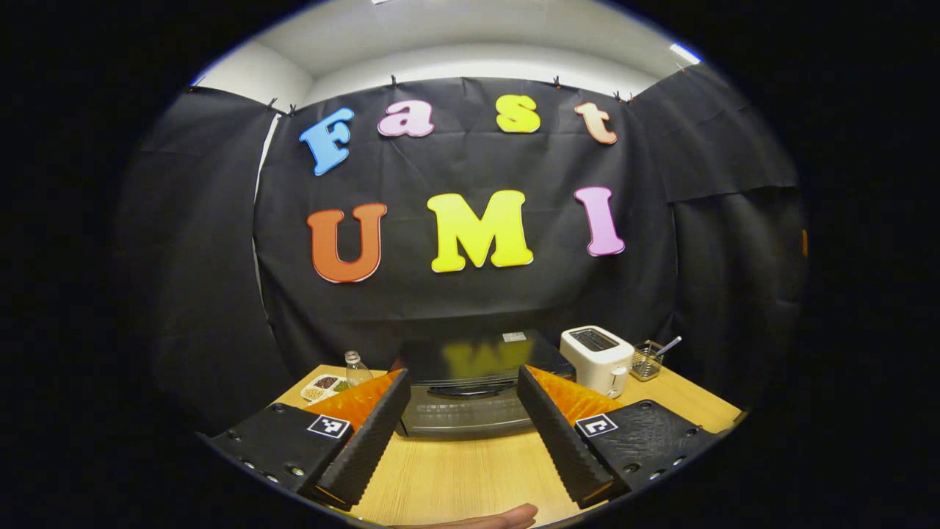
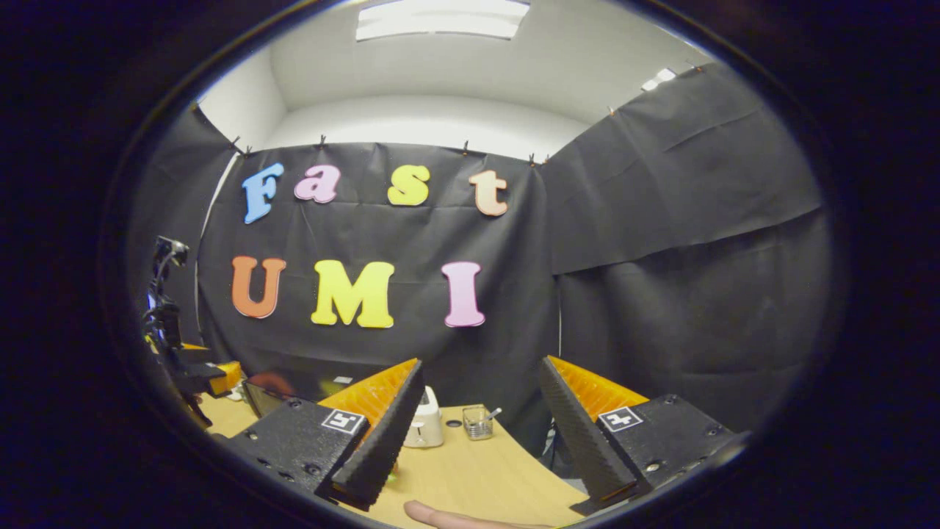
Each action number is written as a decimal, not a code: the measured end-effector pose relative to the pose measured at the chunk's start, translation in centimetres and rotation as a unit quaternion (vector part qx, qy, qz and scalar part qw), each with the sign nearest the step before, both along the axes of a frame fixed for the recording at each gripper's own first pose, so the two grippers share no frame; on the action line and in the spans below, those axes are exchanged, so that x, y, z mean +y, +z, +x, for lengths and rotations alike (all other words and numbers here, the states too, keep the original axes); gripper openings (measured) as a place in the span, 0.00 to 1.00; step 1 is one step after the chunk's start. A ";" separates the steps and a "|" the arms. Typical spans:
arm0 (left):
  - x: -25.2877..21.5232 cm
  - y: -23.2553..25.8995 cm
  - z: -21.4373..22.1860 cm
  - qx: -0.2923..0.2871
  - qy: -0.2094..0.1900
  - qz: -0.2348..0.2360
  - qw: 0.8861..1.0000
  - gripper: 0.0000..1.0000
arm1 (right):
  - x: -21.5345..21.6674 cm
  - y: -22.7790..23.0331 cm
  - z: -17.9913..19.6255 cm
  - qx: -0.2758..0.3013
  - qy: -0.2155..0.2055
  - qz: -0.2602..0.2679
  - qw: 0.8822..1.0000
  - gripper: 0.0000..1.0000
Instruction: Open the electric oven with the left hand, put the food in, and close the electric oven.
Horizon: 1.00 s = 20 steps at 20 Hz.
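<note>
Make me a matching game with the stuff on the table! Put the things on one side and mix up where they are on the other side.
Things:
1. toaster
2. bottle
3. food tray
4. wire basket

Places, as seen in the left gripper view:
A. at the table's far left corner, in front of the bottle
B. straight right of the electric oven
C. right of the toaster, a utensil handle sticking out of it
D. standing left of the oven, behind the tray

Pairs: 1-B, 2-D, 3-A, 4-C
</note>
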<state>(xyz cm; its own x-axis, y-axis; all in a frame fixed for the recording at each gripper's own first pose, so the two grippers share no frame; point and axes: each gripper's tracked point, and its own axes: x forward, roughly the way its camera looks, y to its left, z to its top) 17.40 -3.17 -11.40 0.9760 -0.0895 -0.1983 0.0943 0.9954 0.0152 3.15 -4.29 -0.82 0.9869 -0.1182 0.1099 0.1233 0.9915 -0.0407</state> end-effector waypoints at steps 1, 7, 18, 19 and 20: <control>0.0 -1.2 1.8 0.010 0.000 0.007 1.000 0.96 | 0.2 0.2 -0.2 -0.010 -0.001 -0.006 1.000 1.00; -1.7 -5.8 8.5 0.059 -0.011 -0.003 0.998 0.96 | 1.5 0.2 -0.6 -0.033 0.019 -0.018 0.999 1.00; -3.7 -11.8 13.0 0.142 -0.014 -0.005 0.990 0.96 | -2.2 -1.6 -1.0 -0.028 0.016 -0.004 0.999 1.00; -3.8 -11.9 13.1 0.155 -0.009 -0.005 0.988 0.93 | -2.2 -1.7 -1.2 -0.026 0.021 0.007 0.999 1.00; -3.9 -12.1 12.9 0.171 -0.008 -0.007 0.985 0.96 | -2.3 -1.7 -1.2 -0.024 0.025 0.018 0.999 1.00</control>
<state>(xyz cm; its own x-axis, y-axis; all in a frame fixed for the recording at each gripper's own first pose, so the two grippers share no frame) 30.31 -7.05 -23.48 0.8511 -0.1082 -0.5138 0.1064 0.9938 -0.0330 1.97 -6.55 -2.53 0.9855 -0.0735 0.1529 0.0742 0.9972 0.0008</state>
